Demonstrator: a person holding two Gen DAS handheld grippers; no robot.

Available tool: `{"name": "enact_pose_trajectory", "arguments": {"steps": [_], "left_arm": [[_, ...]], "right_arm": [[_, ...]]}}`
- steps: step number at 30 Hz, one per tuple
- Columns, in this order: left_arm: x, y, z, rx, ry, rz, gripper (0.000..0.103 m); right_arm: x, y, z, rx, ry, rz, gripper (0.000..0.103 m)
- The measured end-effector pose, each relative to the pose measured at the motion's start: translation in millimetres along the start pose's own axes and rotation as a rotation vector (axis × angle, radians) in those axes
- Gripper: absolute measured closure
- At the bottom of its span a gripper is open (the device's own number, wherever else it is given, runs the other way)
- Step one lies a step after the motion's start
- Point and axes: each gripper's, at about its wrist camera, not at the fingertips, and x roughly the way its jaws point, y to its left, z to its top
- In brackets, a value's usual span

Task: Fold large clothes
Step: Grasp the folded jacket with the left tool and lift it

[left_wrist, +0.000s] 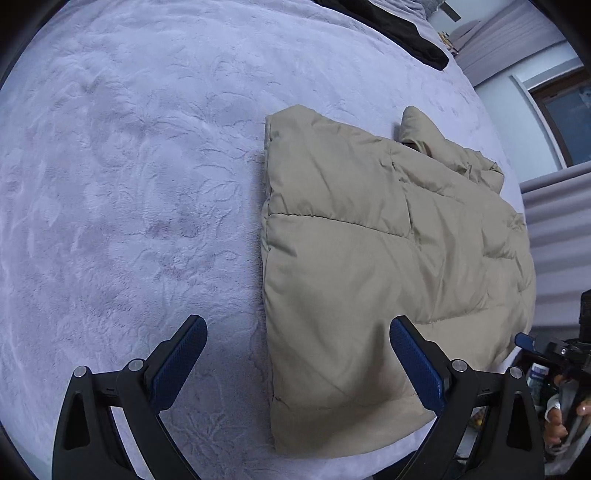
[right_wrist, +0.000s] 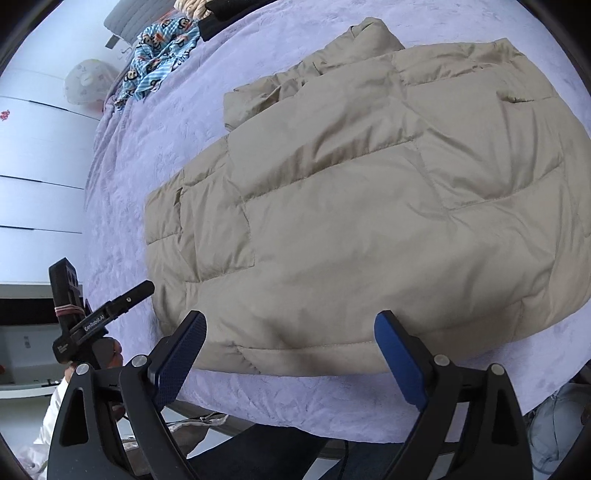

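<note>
A beige quilted puffer jacket [left_wrist: 369,258] lies folded flat on the lavender bed cover [left_wrist: 129,184]. My left gripper [left_wrist: 299,328] is open and empty, above the jacket's near left edge. In the right wrist view the jacket [right_wrist: 369,203] fills the middle, with its hem toward me. My right gripper [right_wrist: 290,325] is open and empty, just above the hem. The left gripper [right_wrist: 110,306] also shows there at the far left, beside the jacket's corner.
A dark garment [left_wrist: 391,26] lies at the bed's far end. A blue cartoon-print cloth [right_wrist: 162,51] and a white round lamp [right_wrist: 88,81] are at the far left in the right wrist view. The bed's front edge [right_wrist: 295,417] is close below the hem.
</note>
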Motion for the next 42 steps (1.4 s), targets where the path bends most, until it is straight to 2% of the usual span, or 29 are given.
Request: {"name": "enact_pose_trajectory", "arguments": {"steps": [3, 7, 14, 15, 16, 18, 19, 23, 25, 28, 31, 35, 38, 42], "left_arm": [[23, 16, 6, -0.038, 0.083, -0.168, 0.003], [55, 11, 15, -0.016, 0.157, -0.326, 0.003], [96, -25, 25, 0.073, 0.25, -0.443, 0.003], [99, -28, 26, 0.082, 0.263, -0.447, 0.011], [101, -30, 27, 0.093, 0.276, -0.446, 0.037], [99, -29, 27, 0.066, 0.294, -0.509, 0.062], [94, -32, 27, 0.059, 0.287, -0.524, 0.069], [67, -52, 27, 0.094, 0.247, -0.54, 0.074], [51, -66, 27, 0.112, 0.222, -0.547, 0.074], [28, -89, 25, 0.136, 0.182, -0.552, 0.074], [9, -117, 22, 0.148, 0.147, -0.514, 0.074], [-9, -168, 14, 0.159, 0.112, -0.467, 0.074], [-6, -216, 10, 0.192, 0.119, -0.368, 0.074], [10, -270, 12, 0.21, 0.139, -0.289, 0.074]], "right_arm": [[4, -2, -2, 0.02, 0.016, -0.013, 0.009], [8, -4, -3, 0.035, 0.034, -0.034, 0.009], [14, -3, -5, 0.04, 0.054, -0.055, 0.009], [13, -2, -4, 0.04, 0.051, -0.057, 0.009], [12, -2, -3, 0.039, 0.047, -0.058, 0.009], [9, -3, -1, 0.037, 0.034, -0.064, 0.009], [6, -4, 1, 0.036, 0.025, -0.066, 0.009], [-8, -9, 14, 0.027, -0.042, -0.094, 0.009], [-16, -14, 23, 0.02, -0.098, -0.108, 0.014], [-15, -22, 39, -0.004, -0.132, -0.112, 0.083], [-4, -29, 56, -0.033, -0.15, -0.074, 0.089], [27, -39, 80, -0.071, -0.116, 0.003, 0.09], [53, -53, 94, -0.059, -0.069, 0.061, 0.093], [76, -67, 103, -0.036, -0.017, 0.119, 0.097]]}}
